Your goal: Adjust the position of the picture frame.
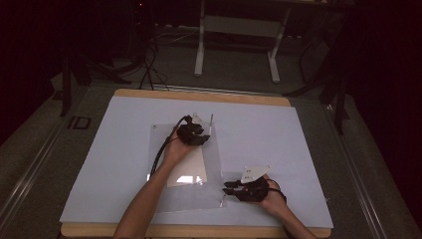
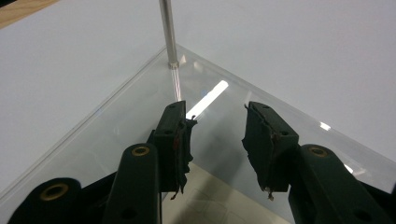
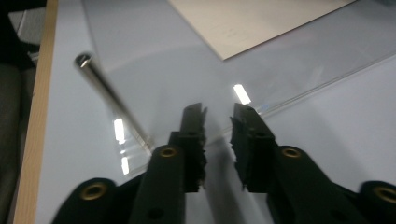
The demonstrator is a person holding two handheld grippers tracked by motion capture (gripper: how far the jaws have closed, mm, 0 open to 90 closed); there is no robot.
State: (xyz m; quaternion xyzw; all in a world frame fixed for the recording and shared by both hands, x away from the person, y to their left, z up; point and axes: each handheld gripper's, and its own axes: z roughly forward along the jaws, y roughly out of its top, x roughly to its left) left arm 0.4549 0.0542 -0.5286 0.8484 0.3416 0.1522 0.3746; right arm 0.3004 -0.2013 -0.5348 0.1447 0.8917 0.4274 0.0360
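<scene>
1. a clear acrylic sheet lies flat on the white cover of the bench, and a pale sheet of paper lies in its middle; whether the paper is under or on the clear sheet, i cannot tell.
2. thin metal posts stand upright at corners of the clear sheet: one far post at the far right corner and one near post at the near right corner.
3. the left tongs are over the far right part of the clear sheet, just before the far post. their jaws stand apart and nothing is between them.
4. the right tongs are low at the near right corner of the clear sheet, beside the near post. their jaws are a little apart, with the edge of the clear sheet in front of them; they clamp on nothing.
</scene>
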